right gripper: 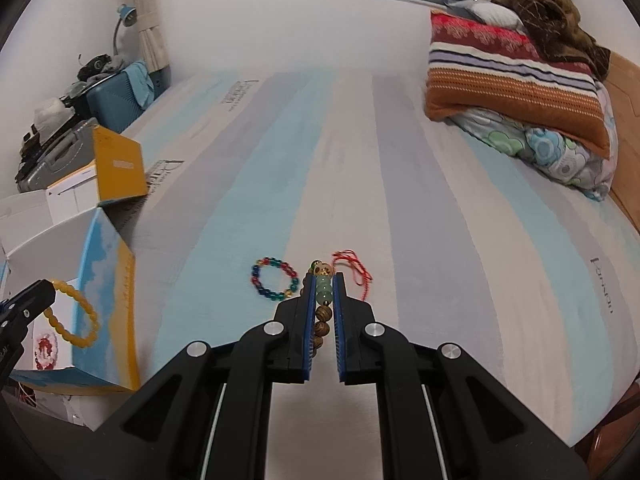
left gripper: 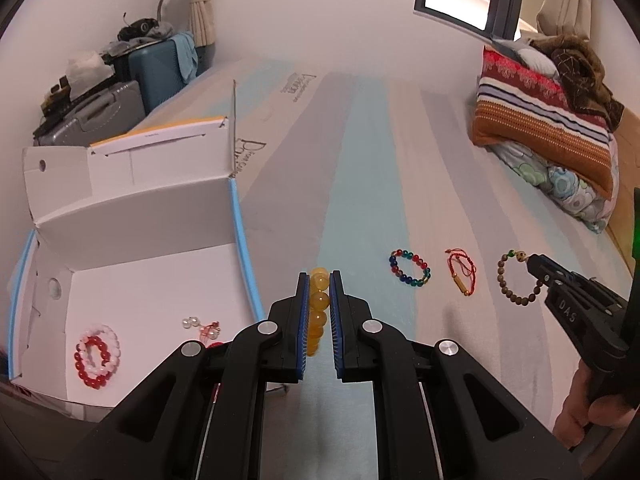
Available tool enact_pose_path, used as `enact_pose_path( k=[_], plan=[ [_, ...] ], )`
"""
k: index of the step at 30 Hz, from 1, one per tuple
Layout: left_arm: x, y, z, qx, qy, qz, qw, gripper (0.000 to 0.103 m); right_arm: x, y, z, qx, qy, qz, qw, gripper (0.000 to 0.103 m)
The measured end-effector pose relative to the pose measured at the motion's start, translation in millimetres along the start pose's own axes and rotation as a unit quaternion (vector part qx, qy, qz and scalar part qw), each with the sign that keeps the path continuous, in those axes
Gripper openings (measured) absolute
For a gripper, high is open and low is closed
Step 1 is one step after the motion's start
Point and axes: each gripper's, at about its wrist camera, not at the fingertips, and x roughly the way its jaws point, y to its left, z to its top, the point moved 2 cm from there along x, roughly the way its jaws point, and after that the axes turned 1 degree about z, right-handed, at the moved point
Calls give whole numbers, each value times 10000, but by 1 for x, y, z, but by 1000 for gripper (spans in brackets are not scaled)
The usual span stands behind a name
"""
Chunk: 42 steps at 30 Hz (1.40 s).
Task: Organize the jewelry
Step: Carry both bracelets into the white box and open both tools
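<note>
Left gripper (left gripper: 319,280) closed on a yellow bead bracelet (left gripper: 318,308), beads pinched edge-on between the blue pads; in the right wrist view, same bracelet (right gripper: 74,312) hanging as a loop from the gripper tip (right gripper: 38,294), in front of the open white box (right gripper: 102,280). Right gripper (right gripper: 323,284) closed on a brown wooden bead bracelet (right gripper: 322,322), with green beads and a pale carved bead at the fingertips; in the left wrist view, that bracelet (left gripper: 516,278) held by its top at the gripper tip (left gripper: 534,264), rest of the loop drooping toward the striped bed sheet (left gripper: 360,160); touching the sheet or not, cannot tell. On the sheet between the two grippers: a multicoloured glass bead bracelet (left gripper: 410,267) and, just beside it, a red cord bracelet (left gripper: 462,272) with a gold tube charm. Inside the white box (left gripper: 152,280), to the left of the left gripper: a red and white bead bracelet (left gripper: 96,354) lying flat, plus a small clear-bead piece (left gripper: 200,326) nearer the gripper. Folded blankets (left gripper: 548,120) stacked at the far right of the bed.
</note>
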Motion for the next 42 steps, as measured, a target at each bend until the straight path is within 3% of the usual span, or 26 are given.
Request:
enact_pose_path(
  k=[17, 24, 42],
  plan=[
    [-38, 77, 1, -458, -281, 201, 9984, 9, -22, 90, 3, -472, -172, 188, 9986, 8],
    [-43, 118, -2, -626, -296, 578, 9959, 9, -31, 136, 0, -717, -256, 363, 9964, 8],
    [-58, 207, -25, -1001, -223, 1148, 9881, 9, -37, 254, -23, -1310, -277, 987, 9861, 7]
  ],
)
